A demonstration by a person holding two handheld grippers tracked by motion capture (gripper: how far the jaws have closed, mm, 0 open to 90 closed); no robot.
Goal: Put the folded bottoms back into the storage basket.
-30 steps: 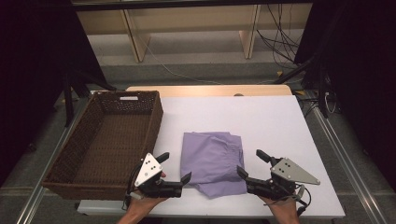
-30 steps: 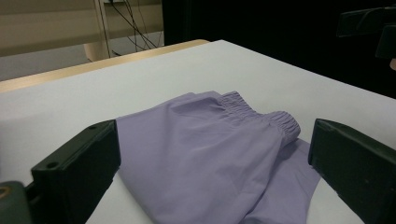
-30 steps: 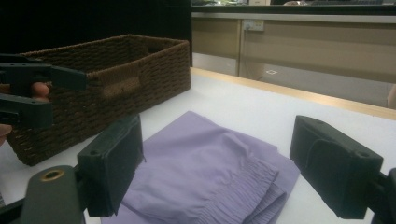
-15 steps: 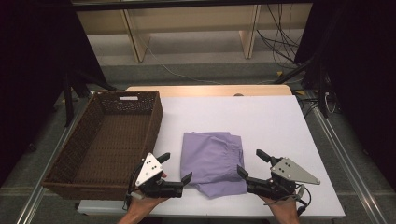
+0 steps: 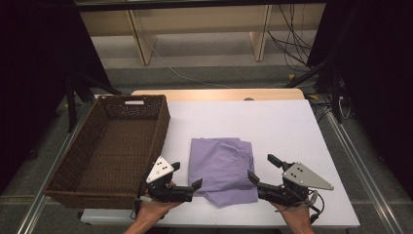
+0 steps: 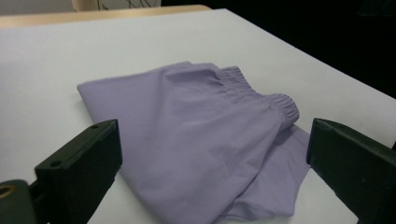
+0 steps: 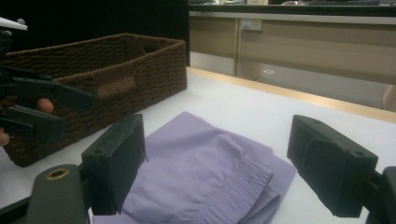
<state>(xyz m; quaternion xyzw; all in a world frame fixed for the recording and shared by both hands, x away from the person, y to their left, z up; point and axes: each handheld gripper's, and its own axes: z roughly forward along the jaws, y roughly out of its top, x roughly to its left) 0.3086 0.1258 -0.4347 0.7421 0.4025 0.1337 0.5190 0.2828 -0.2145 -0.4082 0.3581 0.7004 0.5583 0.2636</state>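
Even overhead light falls on the white table [image 5: 292, 126], bright without glare, while both sides of the high view sink into near black. Shadows are faint. In the gripper views the near black jaws blur softly; the folded lilac cloth [image 6: 196, 140] stays sharp.

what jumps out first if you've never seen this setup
A folded lilac cloth garment with an elastic waistband lies near the front of the white table. An open black left gripper and an open black right gripper flank it, apart from it. A dark brown woven wicker basket, empty, stands at the table's left.
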